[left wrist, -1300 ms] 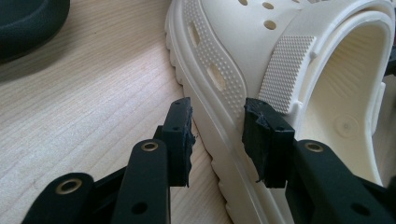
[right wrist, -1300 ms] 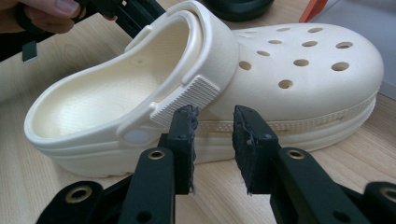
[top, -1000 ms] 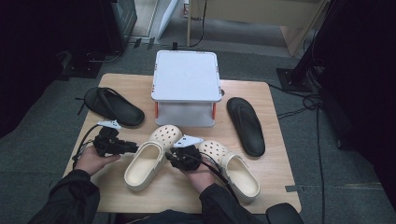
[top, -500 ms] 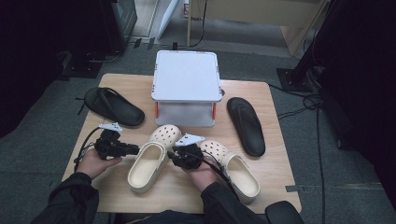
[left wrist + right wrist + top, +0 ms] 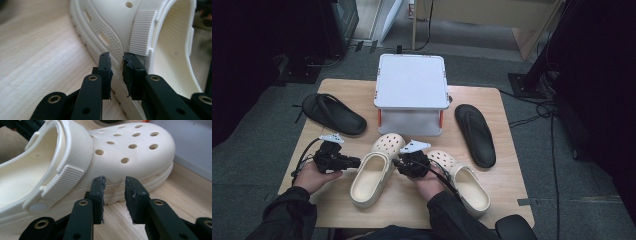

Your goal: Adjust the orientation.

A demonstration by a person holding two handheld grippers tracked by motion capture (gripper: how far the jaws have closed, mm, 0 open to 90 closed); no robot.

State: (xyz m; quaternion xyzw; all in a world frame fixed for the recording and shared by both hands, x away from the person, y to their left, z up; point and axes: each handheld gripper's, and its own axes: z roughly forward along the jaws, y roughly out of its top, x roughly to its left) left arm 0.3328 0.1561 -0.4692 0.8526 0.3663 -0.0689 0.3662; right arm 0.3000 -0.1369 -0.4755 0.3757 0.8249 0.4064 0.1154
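Clog (image 5: 155, 50) toe cut off

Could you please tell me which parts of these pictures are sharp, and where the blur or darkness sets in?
High view: the light wooden table is evenly lit, while the floor around it falls dark. Left gripper view: the cream perforated foam clog is crisp near the left tool and the far wood blurs. Right gripper view: the clog's holes are sharp beyond the right tool.

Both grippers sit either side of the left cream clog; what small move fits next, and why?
Probably ease the left gripper forward against the cream clog, with the right gripper bracing the other side. Both stand open at its sole edge, gripping nothing, so pressing from both sides looks likeliest.
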